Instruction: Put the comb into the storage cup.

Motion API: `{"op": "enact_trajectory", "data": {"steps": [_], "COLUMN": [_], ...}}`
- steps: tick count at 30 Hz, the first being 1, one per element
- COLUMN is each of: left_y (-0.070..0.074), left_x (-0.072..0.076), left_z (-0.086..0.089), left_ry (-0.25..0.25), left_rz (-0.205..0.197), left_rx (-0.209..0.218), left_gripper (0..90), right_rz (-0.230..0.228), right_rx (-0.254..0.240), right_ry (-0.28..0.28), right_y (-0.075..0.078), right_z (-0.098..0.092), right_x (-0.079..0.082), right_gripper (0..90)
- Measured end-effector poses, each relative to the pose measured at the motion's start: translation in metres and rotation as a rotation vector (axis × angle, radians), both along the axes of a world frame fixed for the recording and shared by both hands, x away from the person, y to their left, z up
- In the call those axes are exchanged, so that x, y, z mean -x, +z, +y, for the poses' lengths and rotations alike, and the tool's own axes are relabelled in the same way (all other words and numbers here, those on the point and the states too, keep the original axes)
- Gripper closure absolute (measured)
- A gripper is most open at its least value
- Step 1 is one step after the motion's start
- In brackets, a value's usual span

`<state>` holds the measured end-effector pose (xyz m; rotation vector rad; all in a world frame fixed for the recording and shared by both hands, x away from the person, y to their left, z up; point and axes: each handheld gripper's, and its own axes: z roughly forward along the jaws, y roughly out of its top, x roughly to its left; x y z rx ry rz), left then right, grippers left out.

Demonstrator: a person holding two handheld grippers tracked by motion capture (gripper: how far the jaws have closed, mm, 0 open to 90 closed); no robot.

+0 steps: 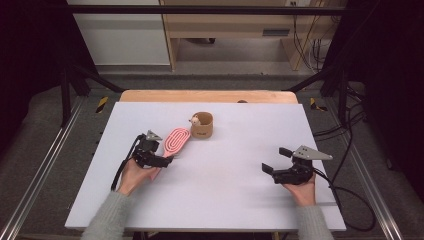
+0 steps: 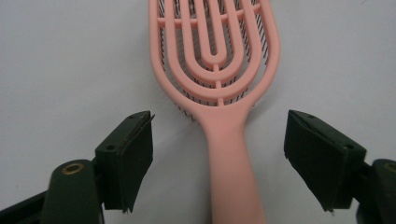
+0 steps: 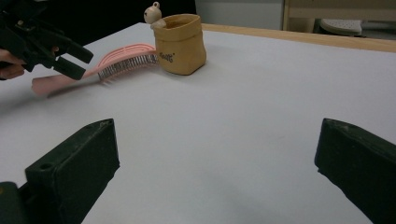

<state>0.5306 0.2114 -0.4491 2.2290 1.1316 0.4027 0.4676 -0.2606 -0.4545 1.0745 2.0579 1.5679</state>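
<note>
Nearest the person, the right gripper (image 1: 278,160) waits with jaws spread over bare table (image 1: 225,190). Farther left, the left gripper (image 2: 217,158) straddles the pink hairbrush (image 2: 219,84) handle, jaws wide apart and not touching; it seems ungrasped. Beyond stands a tan pouch-shaped cup (image 1: 202,125).

Both grippers are black, the left gripper (image 1: 159,159) and right gripper (image 1: 276,161) each topped by a grey three-cornered plate. Black cables trail from them. The person wears grey knitted sleeves (image 1: 106,217); a brass-ringed hole marks one left jaw arm.
</note>
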Motion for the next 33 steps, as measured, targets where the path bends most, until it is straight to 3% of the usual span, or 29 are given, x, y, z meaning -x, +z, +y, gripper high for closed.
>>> {"op": "enact_trajectory", "data": {"steps": [24, 33], "left_y": [-0.0076, -0.0086], "left_x": [-0.0047, -0.0062], "left_z": [-0.0045, -0.0065], "left_ry": [-0.002, 0.009], "left_rz": [0.042, 0.053], "left_rx": [-0.020, -0.030], "left_gripper": [54.3, 61.2], "right_rz": [0.000, 0.001], "right_rx": [-0.001, -0.002], "right_ry": [-0.001, -0.001], "right_y": [0.0002, 0.0003], "right_z": [-0.0001, -0.0002], "right_x": [0.0001, 0.0002], "right_gripper": [0.2, 0.2]}}
